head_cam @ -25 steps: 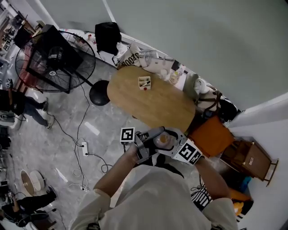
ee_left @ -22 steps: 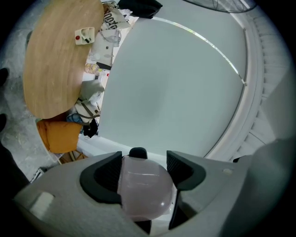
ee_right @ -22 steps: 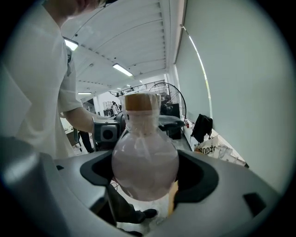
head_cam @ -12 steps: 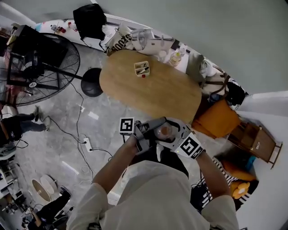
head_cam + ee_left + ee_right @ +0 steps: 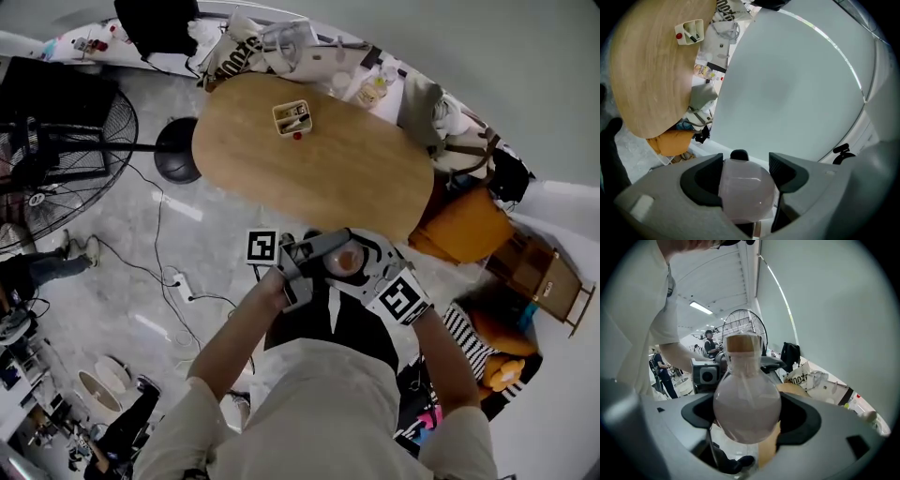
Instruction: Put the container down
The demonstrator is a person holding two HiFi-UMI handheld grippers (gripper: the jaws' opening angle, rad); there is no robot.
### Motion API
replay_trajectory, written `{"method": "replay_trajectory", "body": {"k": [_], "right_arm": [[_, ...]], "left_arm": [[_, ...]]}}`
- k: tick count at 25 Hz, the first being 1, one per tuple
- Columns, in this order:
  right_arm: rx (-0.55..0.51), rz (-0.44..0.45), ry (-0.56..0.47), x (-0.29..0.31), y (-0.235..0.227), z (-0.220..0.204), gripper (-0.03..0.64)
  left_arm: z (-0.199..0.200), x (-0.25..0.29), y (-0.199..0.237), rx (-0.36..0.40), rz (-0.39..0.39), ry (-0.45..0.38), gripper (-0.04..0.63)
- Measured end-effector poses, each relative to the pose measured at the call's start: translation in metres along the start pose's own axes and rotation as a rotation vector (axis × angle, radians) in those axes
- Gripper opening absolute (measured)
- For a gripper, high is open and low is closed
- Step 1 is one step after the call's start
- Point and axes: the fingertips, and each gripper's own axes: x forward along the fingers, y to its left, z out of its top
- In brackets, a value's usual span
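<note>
Pinkish and translucent, the container (image 5: 746, 404) is a round-bellied flask with a tan stopper on its neck. I have it held in the air between both tools, just off the near edge of the oval wooden desk (image 5: 356, 178) and close in front of the person's chest.

The left gripper (image 5: 746, 174) has its dark fingers (image 5: 701, 183) pinching the bulb from either side. The bulb fills the gap between them.

The right gripper (image 5: 747, 414) comes at it from the opposite side. Its fingers (image 5: 801, 420) also clamp the bulb at its widest part, and the neck and stopper stick out beyond them.

From the head view the two tools meet nose to nose around the flask, above the grey floor (image 5: 141, 253).

On the desk, a small cream organiser tray (image 5: 292, 117) sits near the far edge, well apart from the flask.
</note>
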Motion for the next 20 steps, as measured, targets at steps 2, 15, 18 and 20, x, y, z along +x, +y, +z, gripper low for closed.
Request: {"method": "replay_trajectory", "body": {"k": [2,15,18,20], "right_arm": [[0.005,0.003,0.004,0.008,-0.012,-0.012,0.388],[0.103,0.082,0.047,0.06,-0.1,-0.133,0.388],[0.121,0.1,0.05,0.07,-0.116,-0.159,0.388],[0.123,0.116,0.048,0.078,-0.124,-0.175,0.388]], "left_arm": [[0.014,0.002,0.013,-0.003,0.006,-0.017,0.298],[0.104,0.02,0.146,-0.046,0.073,-0.132,0.298],[0.119,0.022,0.173,-0.048,0.076,-0.13,0.298],[0.128,0.021,0.19,-0.053,0.081,-0.132,0.298]]}}
